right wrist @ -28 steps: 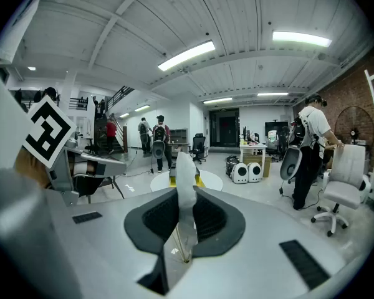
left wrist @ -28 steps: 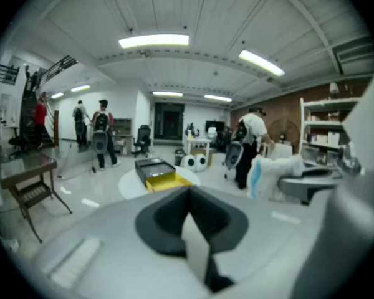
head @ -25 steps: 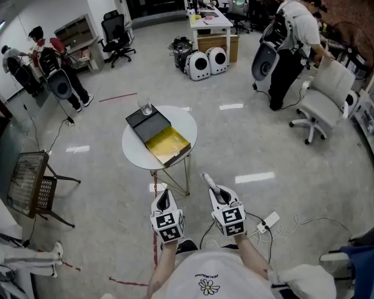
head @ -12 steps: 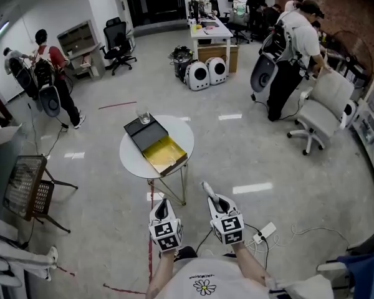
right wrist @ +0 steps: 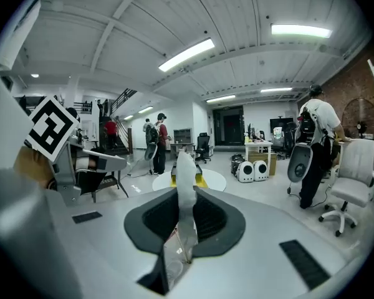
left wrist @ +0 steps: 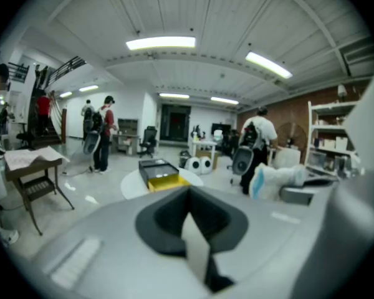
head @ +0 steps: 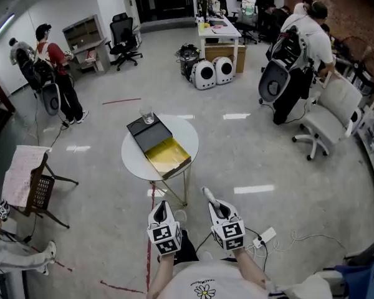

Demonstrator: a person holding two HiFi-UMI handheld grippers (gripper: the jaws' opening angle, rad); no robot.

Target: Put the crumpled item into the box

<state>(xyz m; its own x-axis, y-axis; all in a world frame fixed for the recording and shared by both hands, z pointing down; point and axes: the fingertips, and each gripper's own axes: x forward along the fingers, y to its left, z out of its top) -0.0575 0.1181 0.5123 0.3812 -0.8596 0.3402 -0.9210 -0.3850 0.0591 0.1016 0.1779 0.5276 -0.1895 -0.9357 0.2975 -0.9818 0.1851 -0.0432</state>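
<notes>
An open box [head: 168, 155], black outside and yellow inside, lies on a round white table [head: 134, 161] a few steps ahead of me, with a clear glass [head: 146, 113] on its black lid. The left gripper view shows the box [left wrist: 160, 173] far off. My right gripper [head: 207, 194] is held low near my body, well short of the table. Its jaws are shut on a thin, clear crumpled item [right wrist: 174, 254], and the table [right wrist: 215, 179] shows behind them. Beside it, my left gripper [head: 163, 205] is shut with nothing in it.
A wire chair [head: 31, 189] with a pale sheet on it stands at the left. A power strip [head: 266, 235] and its cable lie on the floor at my right. People with backpacks [head: 50, 73] stand at the back left, another person [head: 299, 48] by a white office chair [head: 327, 111].
Both grippers keep their pose and the right one keeps its grip. A pale sheet has appeared on the wire chair at the left. The table stays about as far away.
</notes>
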